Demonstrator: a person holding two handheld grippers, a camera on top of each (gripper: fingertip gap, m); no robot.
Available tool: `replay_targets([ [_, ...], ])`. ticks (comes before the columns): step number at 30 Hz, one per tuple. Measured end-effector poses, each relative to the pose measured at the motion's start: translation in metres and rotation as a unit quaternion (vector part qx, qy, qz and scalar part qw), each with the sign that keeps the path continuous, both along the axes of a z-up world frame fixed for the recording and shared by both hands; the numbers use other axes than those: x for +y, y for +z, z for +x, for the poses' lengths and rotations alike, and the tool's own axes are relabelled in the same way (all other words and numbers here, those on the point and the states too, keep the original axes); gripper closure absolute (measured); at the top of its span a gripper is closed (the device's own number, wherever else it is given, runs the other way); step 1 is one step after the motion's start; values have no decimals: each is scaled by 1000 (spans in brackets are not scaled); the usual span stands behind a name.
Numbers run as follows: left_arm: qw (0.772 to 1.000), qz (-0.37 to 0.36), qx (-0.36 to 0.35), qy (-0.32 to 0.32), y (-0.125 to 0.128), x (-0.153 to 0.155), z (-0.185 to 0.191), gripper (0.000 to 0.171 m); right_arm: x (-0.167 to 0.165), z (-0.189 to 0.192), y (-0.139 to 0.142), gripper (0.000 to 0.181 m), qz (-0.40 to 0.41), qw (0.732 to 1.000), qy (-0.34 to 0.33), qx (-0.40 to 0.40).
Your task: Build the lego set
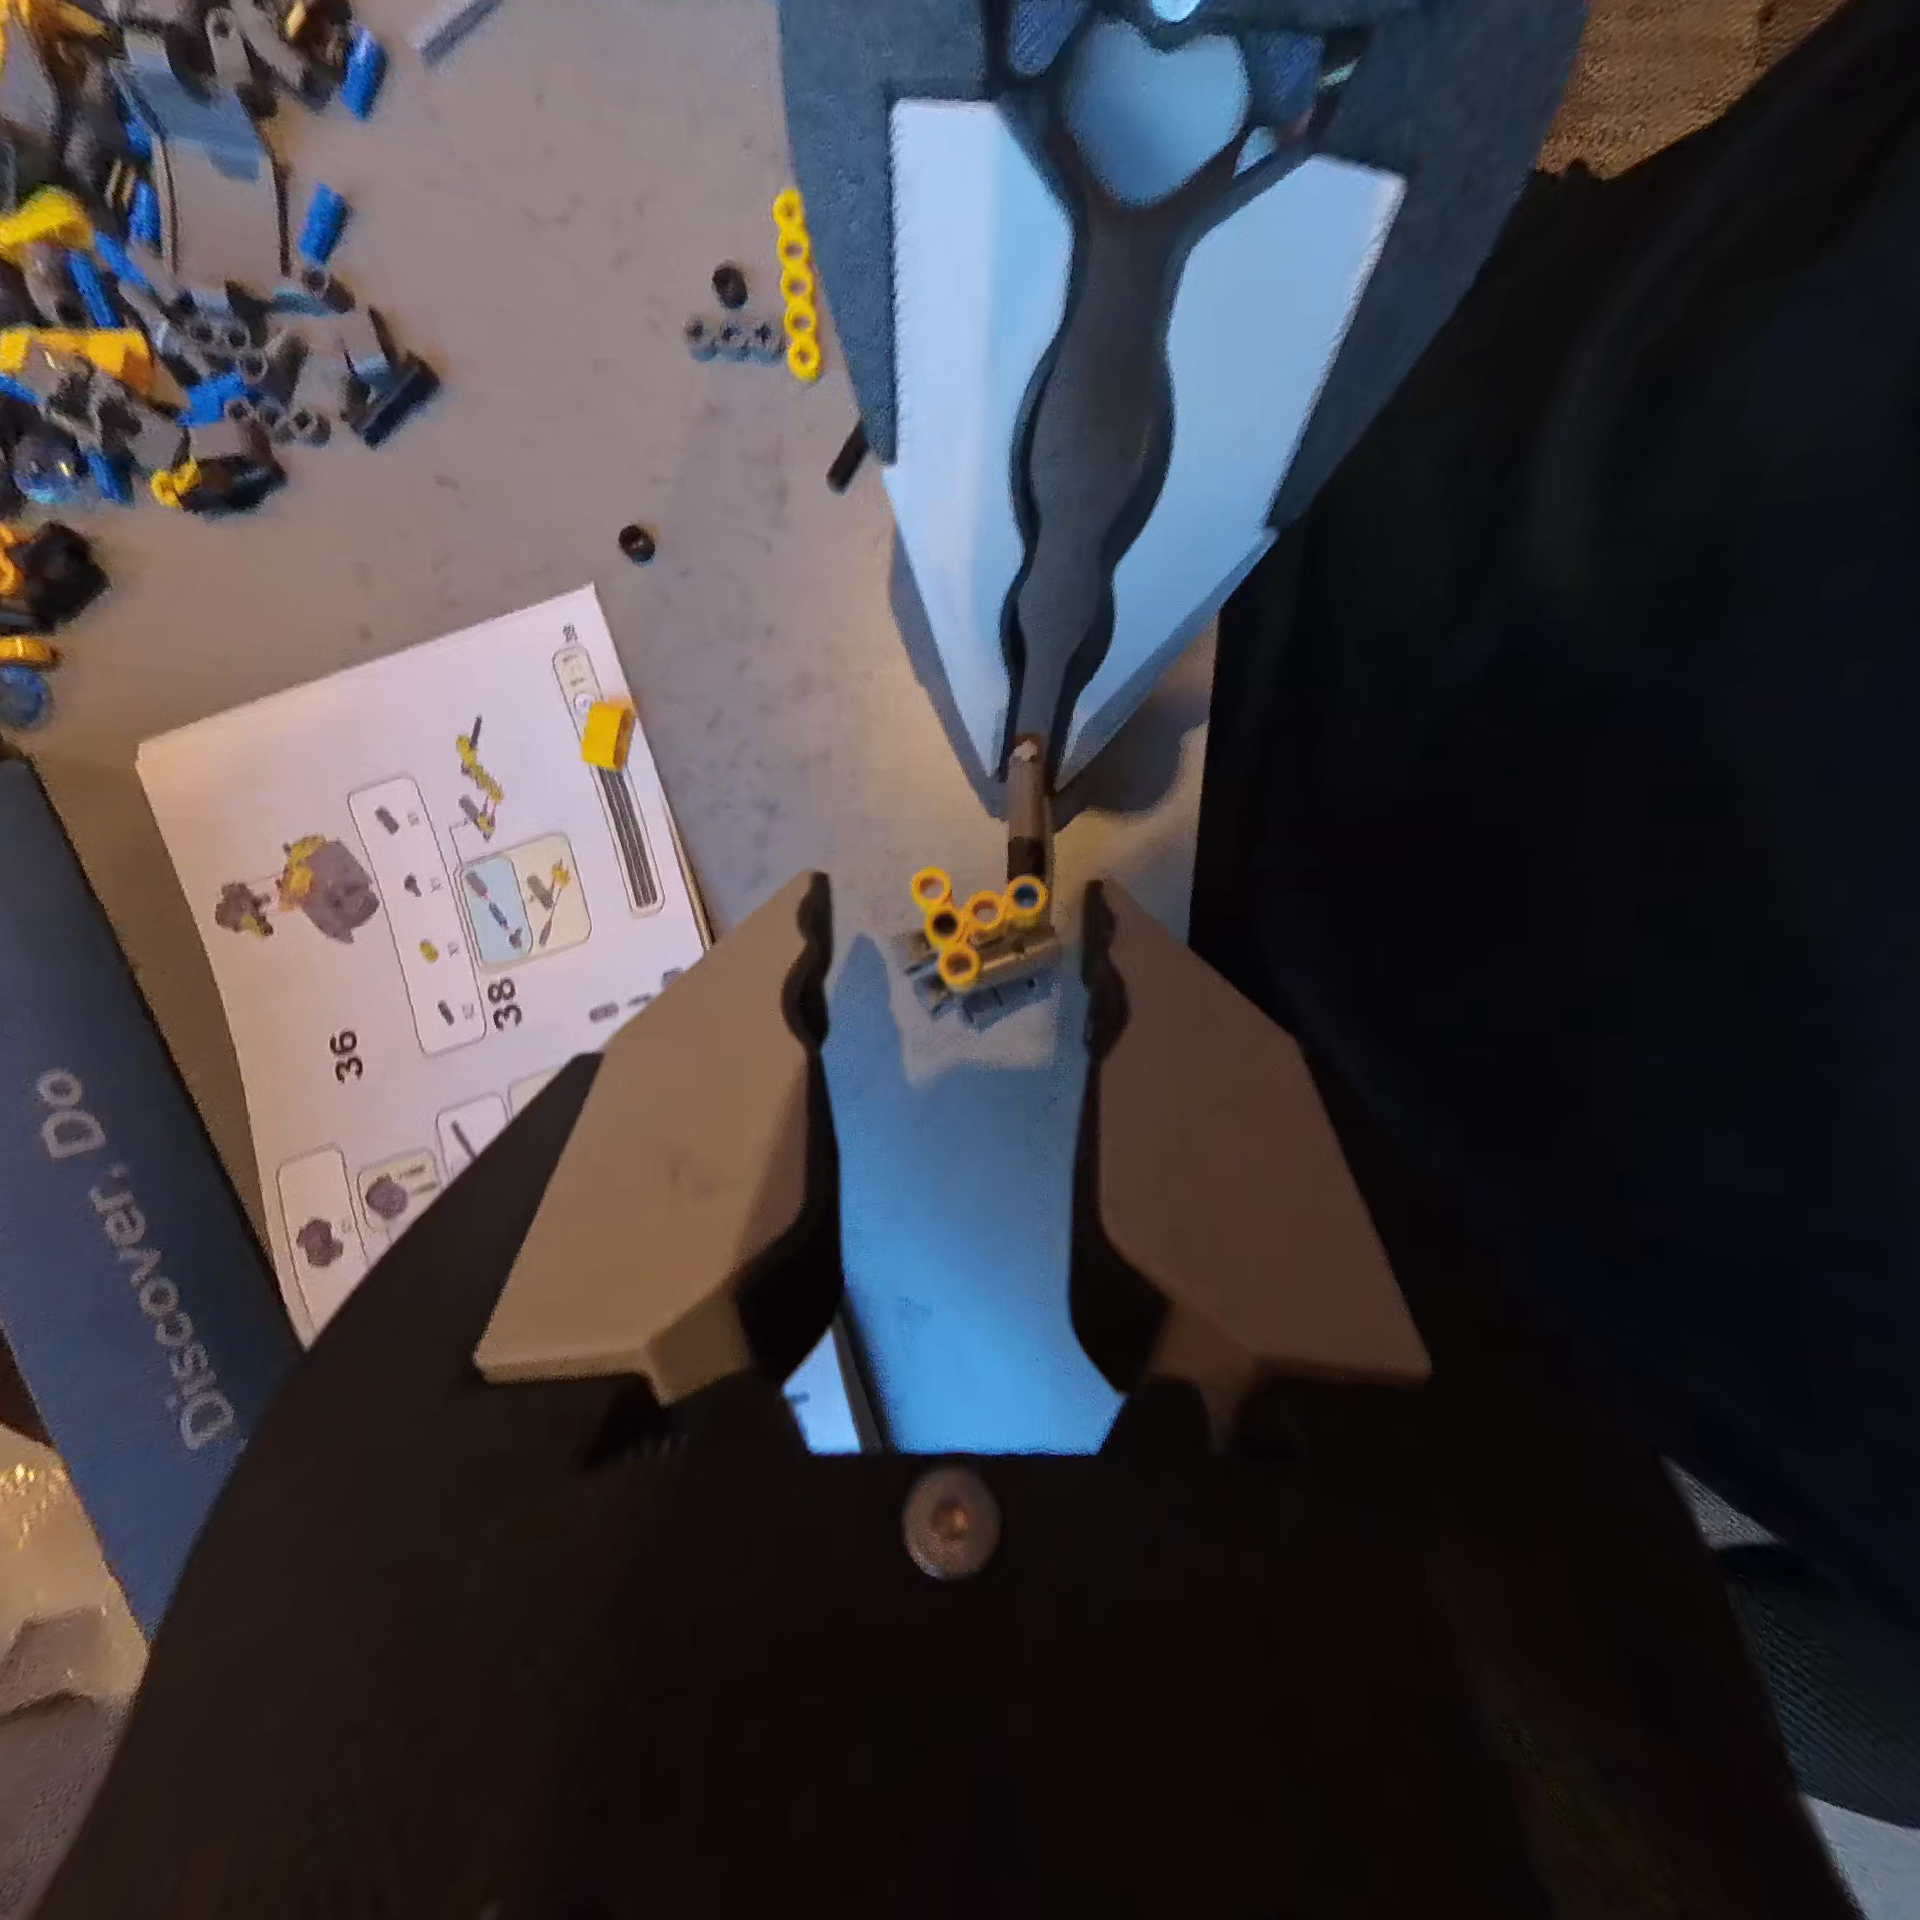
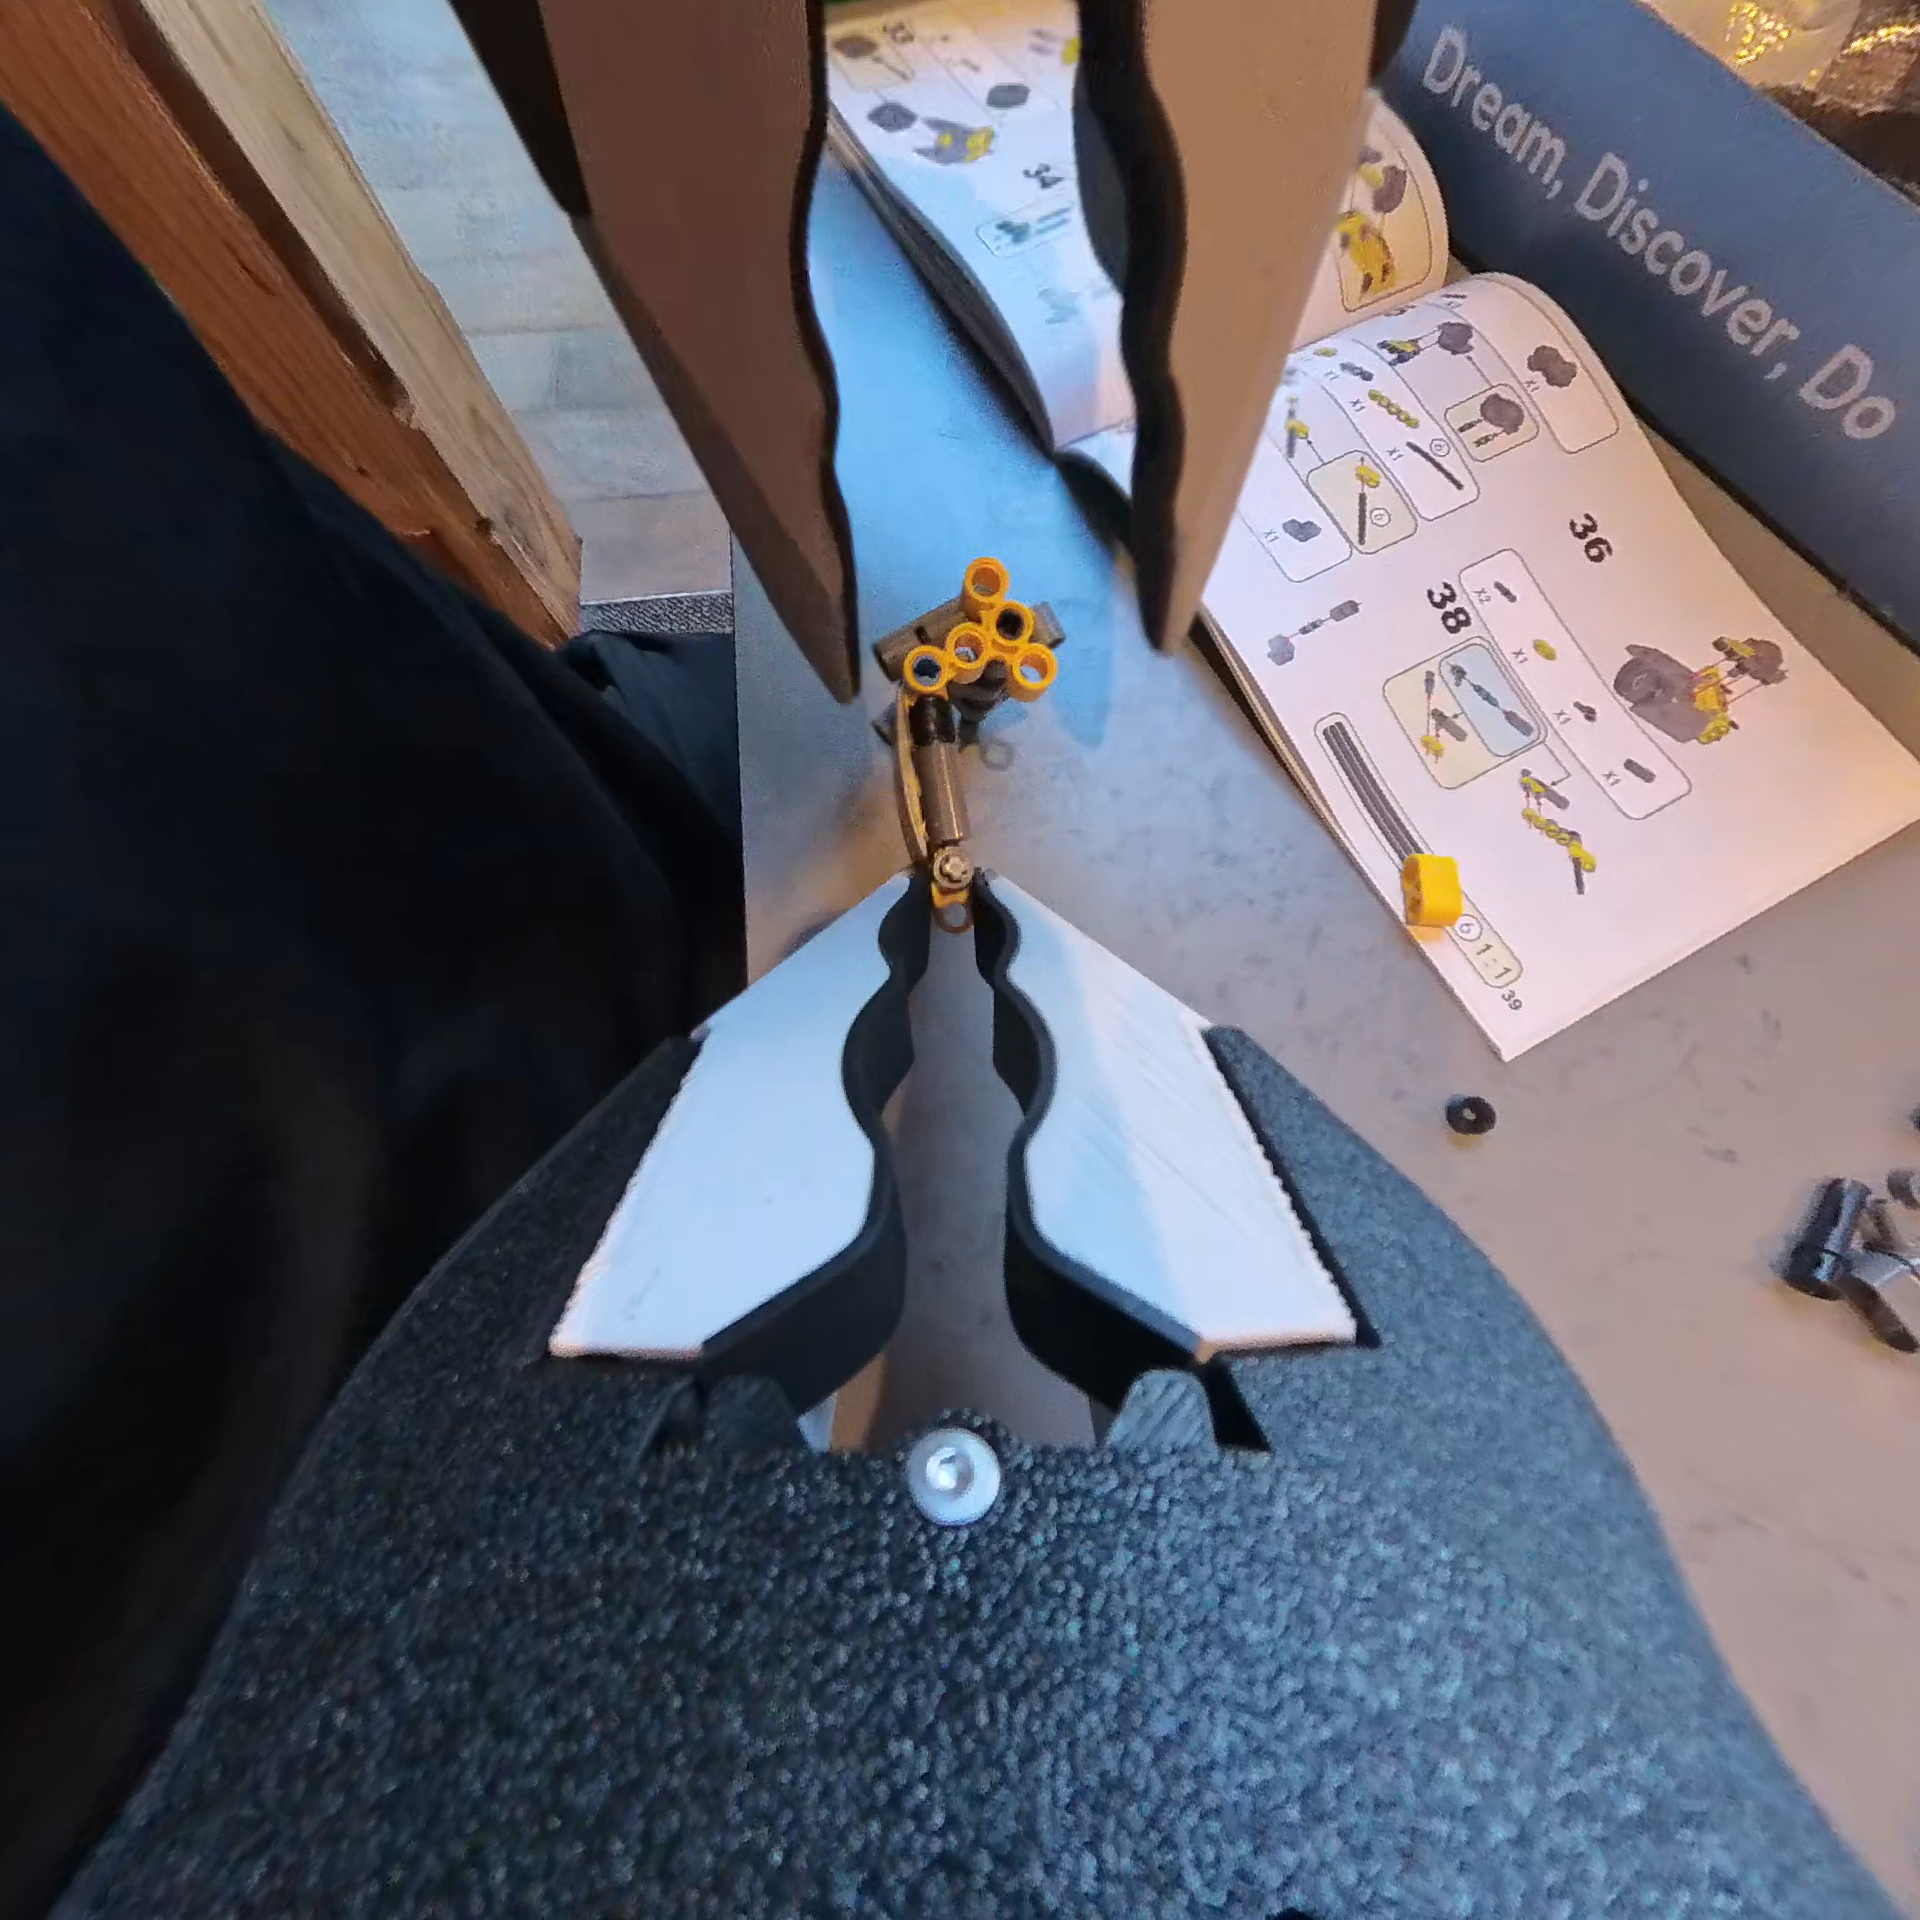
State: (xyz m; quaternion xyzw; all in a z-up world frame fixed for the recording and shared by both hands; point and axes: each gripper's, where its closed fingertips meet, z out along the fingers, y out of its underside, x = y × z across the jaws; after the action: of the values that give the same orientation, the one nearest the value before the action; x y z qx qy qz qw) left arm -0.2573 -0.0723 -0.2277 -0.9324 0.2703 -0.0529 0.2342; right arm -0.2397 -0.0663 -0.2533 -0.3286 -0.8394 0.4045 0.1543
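Note:
My right gripper (image 2: 951, 894), with white fingers, is shut on the end of a dark axle (image 2: 940, 790). The axle carries a small yellow and grey brick assembly (image 2: 982, 644) just above the grey table edge. My left gripper (image 1: 958, 899), with tan fingers, is open. Its two tips stand either side of the assembly (image 1: 977, 925) without touching it. In the left wrist view the right gripper (image 1: 1029, 748) comes down from the top, holding the axle (image 1: 1029, 831). In the right wrist view the left gripper (image 2: 1003, 655) comes in from the top.
An open instruction booklet (image 1: 416, 914) (image 2: 1507, 675) lies on the table with a small yellow piece (image 1: 608, 736) (image 2: 1429, 888) on it. A pile of loose bricks (image 1: 156, 312), a yellow beam (image 1: 795, 286) and a dark blue lettered roll (image 2: 1662, 229) lie beyond. A person's dark clothing (image 2: 260, 831) is beside the table. The left tips stand about 20 centimetres off the dark blue lettered roll (image 2: 1662, 229). It turns up in the left wrist view (image 1: 171, 1353) as well.

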Motion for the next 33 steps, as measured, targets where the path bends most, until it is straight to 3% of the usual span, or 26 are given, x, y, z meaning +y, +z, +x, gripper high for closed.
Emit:
replay_targets([
  [4, 1000, -18, -8, -12, -18, -4, 5, 120, -3, 0, 0, 174, -26, 1000, 3, -4],
  [8, 999, -16, 0, -38, -39, -2, 12, 135, -3, 1, 0, 174, -45, 999, 6, -17],
  [17, 991, 42, -128, -22, -28, 9, 23, 135, -3, 2, -1, 174, -41, 999, 14, -15],
  [22, 990, 61, -128, -21, -15, 6, 16, 138, -3, 3, 1, 174, -44, 999, 18, -10],
  [30, 996, 48, -60, -39, -19, 1, 12, 144, -4, 0, 2, 174, -66, 997, 15, -28],
  [33, 996, 72, -39, -40, -7, 6, 14, 144, -4, 2, 8, 174, -80, 997, 20, -14],
])
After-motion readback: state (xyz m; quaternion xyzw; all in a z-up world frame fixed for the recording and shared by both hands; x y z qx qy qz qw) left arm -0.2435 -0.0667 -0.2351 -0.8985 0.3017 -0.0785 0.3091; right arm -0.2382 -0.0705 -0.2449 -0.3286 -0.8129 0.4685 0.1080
